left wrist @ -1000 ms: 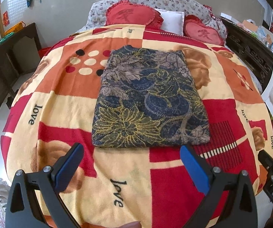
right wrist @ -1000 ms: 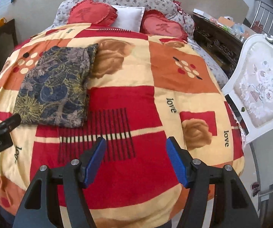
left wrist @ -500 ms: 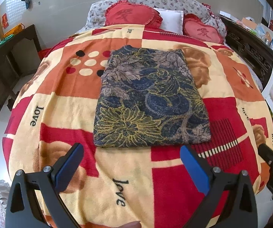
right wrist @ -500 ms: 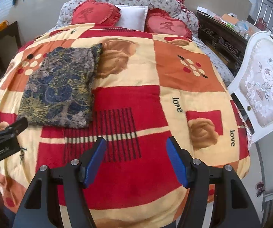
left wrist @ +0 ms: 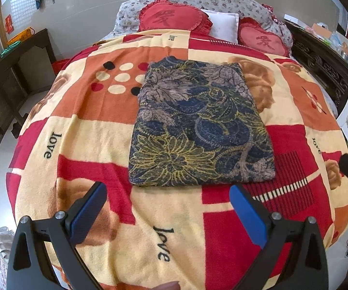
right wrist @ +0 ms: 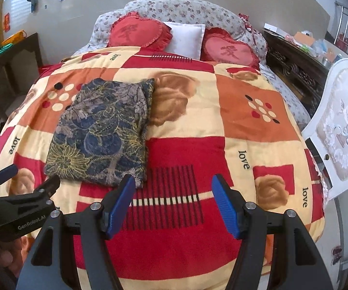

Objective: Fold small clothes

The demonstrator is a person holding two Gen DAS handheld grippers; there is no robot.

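A dark blue garment with a yellow and grey floral print (left wrist: 198,125) lies folded into a flat rectangle on the bed's patchwork blanket (left wrist: 96,135). It also shows in the right wrist view (right wrist: 103,133), left of centre. My left gripper (left wrist: 167,210) is open and empty, held above the blanket just short of the garment's near edge. My right gripper (right wrist: 172,203) is open and empty, held above the blanket to the right of the garment's near right corner. The left gripper (right wrist: 11,188) shows at the left edge of the right wrist view.
Two red heart cushions (left wrist: 174,17) and a white pillow (left wrist: 222,24) lie at the head of the bed. A white upholstered chair (right wrist: 343,130) stands close at the right. Dark wooden furniture (left wrist: 9,72) stands at the left and a carved dark cabinet (right wrist: 292,65) at the back right.
Both grippers have drawn back and risen a little from the bed, staying open. The folded garment has not moved.
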